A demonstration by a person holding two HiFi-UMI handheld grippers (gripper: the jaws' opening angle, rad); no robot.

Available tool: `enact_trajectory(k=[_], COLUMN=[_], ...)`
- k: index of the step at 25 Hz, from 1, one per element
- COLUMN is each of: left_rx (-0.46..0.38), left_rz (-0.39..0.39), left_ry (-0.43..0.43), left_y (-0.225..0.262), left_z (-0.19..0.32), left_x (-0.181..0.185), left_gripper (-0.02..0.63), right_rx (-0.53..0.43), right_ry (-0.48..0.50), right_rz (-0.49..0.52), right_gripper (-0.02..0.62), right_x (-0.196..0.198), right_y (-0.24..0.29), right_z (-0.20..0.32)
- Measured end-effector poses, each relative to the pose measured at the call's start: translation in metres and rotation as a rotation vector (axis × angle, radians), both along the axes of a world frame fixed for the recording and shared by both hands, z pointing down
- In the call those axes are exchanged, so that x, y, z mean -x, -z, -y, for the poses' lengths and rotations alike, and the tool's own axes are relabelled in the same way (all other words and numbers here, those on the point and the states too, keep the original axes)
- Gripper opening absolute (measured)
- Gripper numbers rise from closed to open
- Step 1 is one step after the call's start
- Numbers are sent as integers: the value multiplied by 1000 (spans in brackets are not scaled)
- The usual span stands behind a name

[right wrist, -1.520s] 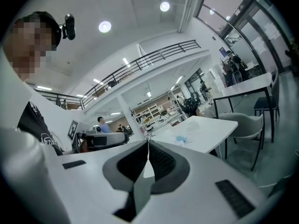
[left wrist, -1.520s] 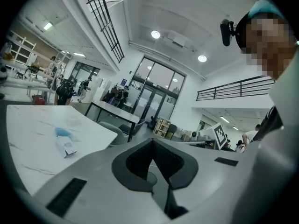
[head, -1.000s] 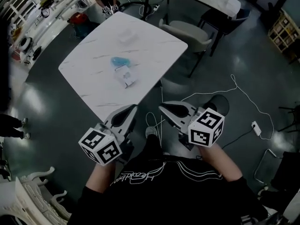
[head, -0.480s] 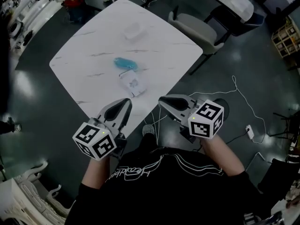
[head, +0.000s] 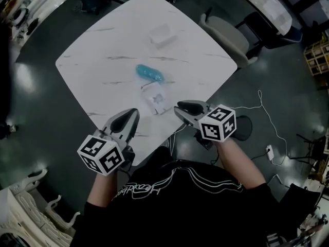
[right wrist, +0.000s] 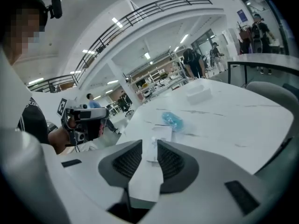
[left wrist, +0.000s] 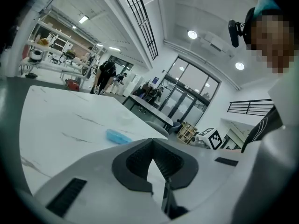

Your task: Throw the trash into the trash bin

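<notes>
Trash: a crumpled blue wrapper and a white paper packet, both lying on the table, the blue one just beyond the white one, very close or touching.
Table: white marble top, seen corner-on; trash toward its near right edge.
White box: on the far part of the table, well apart from the trash.
Left gripper: low at the near left, tips over the near part of the table, left of the white packet and apart from it.
Left jaws: closed tip to tip, nothing between them; only bare tabletop and the blue wrapper beyond.
Right gripper: near right, tips just inside the table's near right edge, close beside the white packet, not touching it.
Right jaws: parted by a narrow gap, having just been opening; nothing gripped, the white packet lying on the table beyond the gap.
Chair: pale seat at the table's far right side.
Cable: thin white line trailing over the dark floor at the right.
</notes>
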State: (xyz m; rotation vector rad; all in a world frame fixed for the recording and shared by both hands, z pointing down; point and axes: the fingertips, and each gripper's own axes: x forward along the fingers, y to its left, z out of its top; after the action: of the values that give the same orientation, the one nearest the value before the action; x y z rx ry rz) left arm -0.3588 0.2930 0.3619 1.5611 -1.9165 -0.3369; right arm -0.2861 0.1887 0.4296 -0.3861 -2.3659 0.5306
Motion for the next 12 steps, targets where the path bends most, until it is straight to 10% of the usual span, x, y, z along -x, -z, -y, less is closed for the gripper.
enact_trajectory(k=[12], left_rx=[47], left_rz=[12], left_ry=[44], left_y=[-20], left_z=[-6], left_x=[29], left_gripper=[5], right_rx=[152], right_ry=[-46], right_rz=[-261], right_gripper=[160], right_x=[30], right_y=[-76], right_z=[7])
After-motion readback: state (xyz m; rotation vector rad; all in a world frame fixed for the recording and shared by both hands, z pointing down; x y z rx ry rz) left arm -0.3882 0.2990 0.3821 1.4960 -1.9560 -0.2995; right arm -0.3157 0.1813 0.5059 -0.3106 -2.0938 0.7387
